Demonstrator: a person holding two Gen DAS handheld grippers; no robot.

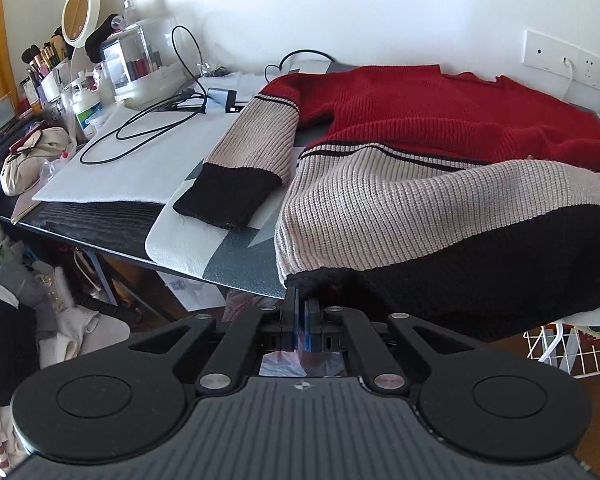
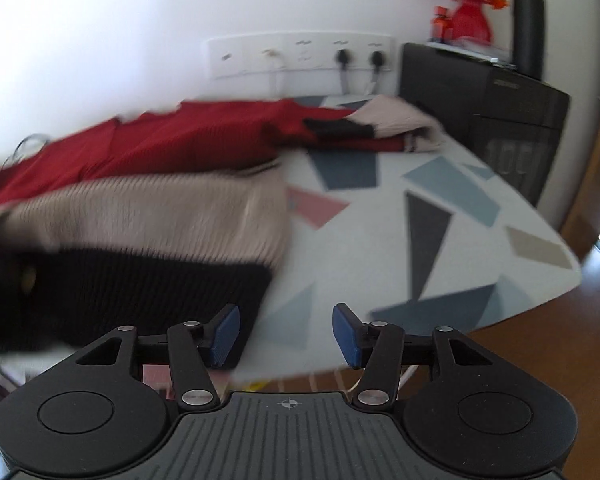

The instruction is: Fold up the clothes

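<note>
Left wrist view: left tongs (image 1: 302, 312) pinched together on the black hem of the sweater (image 1: 440, 200), at its near left corner, just off the worktop (image 1: 100, 232) edge.
Right wrist view: blurred; right tongs (image 2: 286, 334) stand apart, nothing between the blue pads (image 2: 346, 334), just beside the hem's near right corner.
Sweater: spread on the patterned mat (image 2: 440, 220), red top toward the wall, beige band mid, black hem hanging over the near edge; left sleeve (image 1: 240, 168) lies out flat, the other sleeve looks already folded in.
Step (judged): gripping both hem corners before the bottom-up fold; left done, right not yet.
Next move needs: right tongs set over the hem corner and closed on it, then both corners lifted together toward the collar.
</note>
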